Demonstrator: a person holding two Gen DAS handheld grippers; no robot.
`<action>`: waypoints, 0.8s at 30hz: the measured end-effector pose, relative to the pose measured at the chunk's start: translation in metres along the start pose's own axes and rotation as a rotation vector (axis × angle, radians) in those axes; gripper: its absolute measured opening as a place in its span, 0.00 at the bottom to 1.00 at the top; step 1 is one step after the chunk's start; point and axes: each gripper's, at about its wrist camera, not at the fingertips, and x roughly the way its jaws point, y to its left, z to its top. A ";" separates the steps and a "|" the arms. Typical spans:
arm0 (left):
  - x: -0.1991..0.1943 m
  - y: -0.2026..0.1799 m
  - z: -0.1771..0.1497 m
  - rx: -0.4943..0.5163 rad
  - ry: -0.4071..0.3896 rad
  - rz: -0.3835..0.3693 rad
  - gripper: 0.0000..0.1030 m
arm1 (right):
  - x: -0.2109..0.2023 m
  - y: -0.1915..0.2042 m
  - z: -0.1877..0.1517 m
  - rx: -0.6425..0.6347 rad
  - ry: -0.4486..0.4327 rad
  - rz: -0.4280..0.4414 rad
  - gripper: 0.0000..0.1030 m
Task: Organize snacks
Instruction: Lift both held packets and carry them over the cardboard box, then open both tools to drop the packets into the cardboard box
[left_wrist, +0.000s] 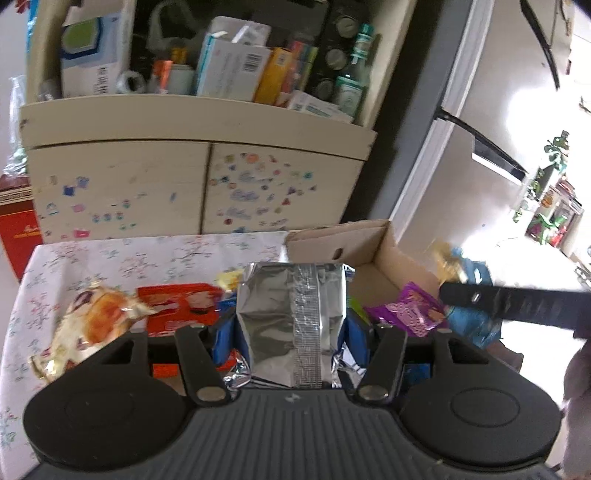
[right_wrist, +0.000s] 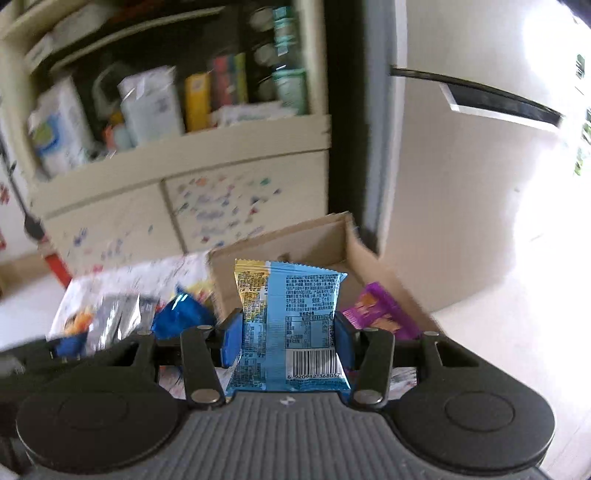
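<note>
The fingers (left_wrist: 356, 338) of the left gripper (left_wrist: 291, 332) are closed partway onto a silver foil packet (left_wrist: 288, 317), their blue pads pressing its two side edges so it stands upright between them, clear of the table. The right gripper (right_wrist: 288, 336) does likewise: its fingers (right_wrist: 231, 338) pinch a light blue snack packet (right_wrist: 291, 325) by its sides, printed back and barcode facing the camera. Holding by the edges likely keeps the contents from being crushed.

Behind everything stands a cream cabinet (left_wrist: 199, 122), its open shelf crowded with boxes and bottles. In front of it, the table with a floral cloth (left_wrist: 122, 258) holds the loose snacks. At its right end sits an open cardboard box (left_wrist: 369, 243), flaps up, seemingly the collecting place, since a purple packet (left_wrist: 406, 310) already lies inside. Both grippers point towards it, so each packet is probably meant for it. Still on the cloth are a red packet (left_wrist: 177, 306) and, just beside it, a wrapped bun (left_wrist: 92, 321), apparently awaiting sorting.
</note>
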 end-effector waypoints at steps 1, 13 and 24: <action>0.002 -0.003 0.001 0.003 0.004 -0.009 0.56 | -0.002 -0.006 0.002 0.023 -0.005 -0.002 0.55; 0.032 -0.036 0.010 0.040 0.032 -0.097 0.56 | -0.001 -0.051 0.007 0.263 0.027 0.007 0.55; 0.062 -0.066 0.004 0.093 0.054 -0.179 0.74 | 0.006 -0.065 0.003 0.365 0.043 -0.082 0.58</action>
